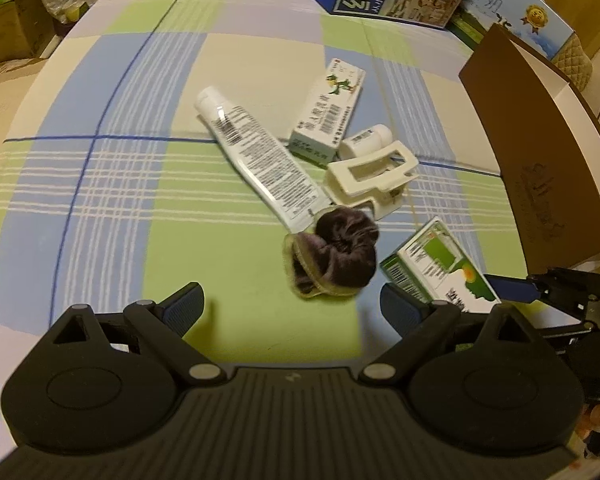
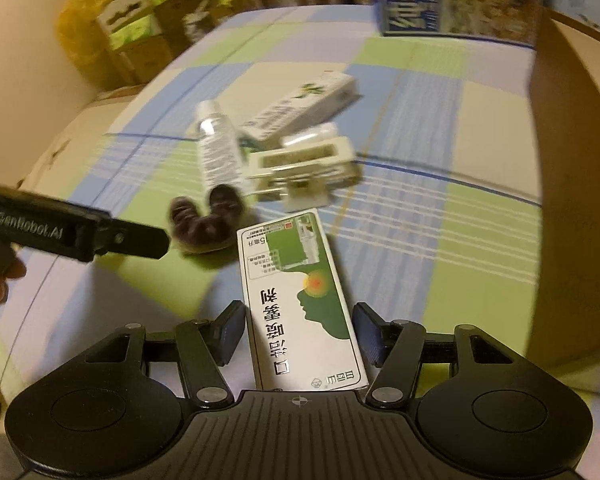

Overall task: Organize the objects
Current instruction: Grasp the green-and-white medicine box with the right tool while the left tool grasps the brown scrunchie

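Covering the table, a checked cloth (image 1: 100, 184) faces stacked cartons (image 2: 136, 28); left gripper (image 1: 292, 308) gapes, right gripper (image 2: 300, 334) straddles a green box (image 2: 300, 300).

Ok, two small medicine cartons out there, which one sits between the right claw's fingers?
The green-and-white carton with the head silhouette, lying between the open right claw. The other carton, with the green lizard print, lies farther back beside the white tube.

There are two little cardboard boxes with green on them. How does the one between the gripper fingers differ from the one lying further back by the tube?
The green-and-white box lies between the right gripper's open fingers, apart from the pile; the frog box lies further back, against the white tube. The near box shows a large green head silhouette; the far box is mostly white with a small green frog-like figure. The near box's face looks wider, the far one slimmer. Both are printed cartons lying flat on the checked cloth.
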Action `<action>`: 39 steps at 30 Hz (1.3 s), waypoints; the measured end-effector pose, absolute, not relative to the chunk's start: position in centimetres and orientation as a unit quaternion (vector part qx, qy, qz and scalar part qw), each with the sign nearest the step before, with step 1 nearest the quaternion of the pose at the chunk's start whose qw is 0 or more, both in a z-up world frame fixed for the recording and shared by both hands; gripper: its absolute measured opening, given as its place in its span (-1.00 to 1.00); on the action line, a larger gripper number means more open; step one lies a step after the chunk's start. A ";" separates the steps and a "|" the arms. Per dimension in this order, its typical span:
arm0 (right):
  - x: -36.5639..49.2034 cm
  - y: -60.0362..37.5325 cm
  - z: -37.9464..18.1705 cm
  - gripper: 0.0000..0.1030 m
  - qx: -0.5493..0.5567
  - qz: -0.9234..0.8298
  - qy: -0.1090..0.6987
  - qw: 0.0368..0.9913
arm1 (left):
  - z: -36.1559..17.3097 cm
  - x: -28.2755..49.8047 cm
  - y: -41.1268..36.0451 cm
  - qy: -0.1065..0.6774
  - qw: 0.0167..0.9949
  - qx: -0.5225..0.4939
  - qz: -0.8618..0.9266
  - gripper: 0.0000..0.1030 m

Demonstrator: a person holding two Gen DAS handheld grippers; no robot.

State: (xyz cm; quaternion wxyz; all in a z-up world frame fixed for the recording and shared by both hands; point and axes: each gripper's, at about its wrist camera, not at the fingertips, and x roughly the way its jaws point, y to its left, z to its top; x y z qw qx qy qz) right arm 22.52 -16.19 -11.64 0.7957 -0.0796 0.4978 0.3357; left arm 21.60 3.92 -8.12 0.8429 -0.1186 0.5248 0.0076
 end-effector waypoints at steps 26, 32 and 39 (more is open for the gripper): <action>24.8 -17.7 -12.4 0.10 -0.072 0.270 0.503 0.818 | -10.1 23.6 1.0 0.507 0.858 -0.080 0.006 -0.48; 24.7 -17.6 -12.5 0.07 -0.080 0.274 0.499 0.818 | -9.9 22.1 1.2 0.513 0.855 -0.080 0.008 -0.53; 23.4 -17.4 -12.5 0.04 -0.101 0.289 0.504 0.808 | -9.7 20.5 0.4 0.522 0.850 -0.078 0.000 -0.55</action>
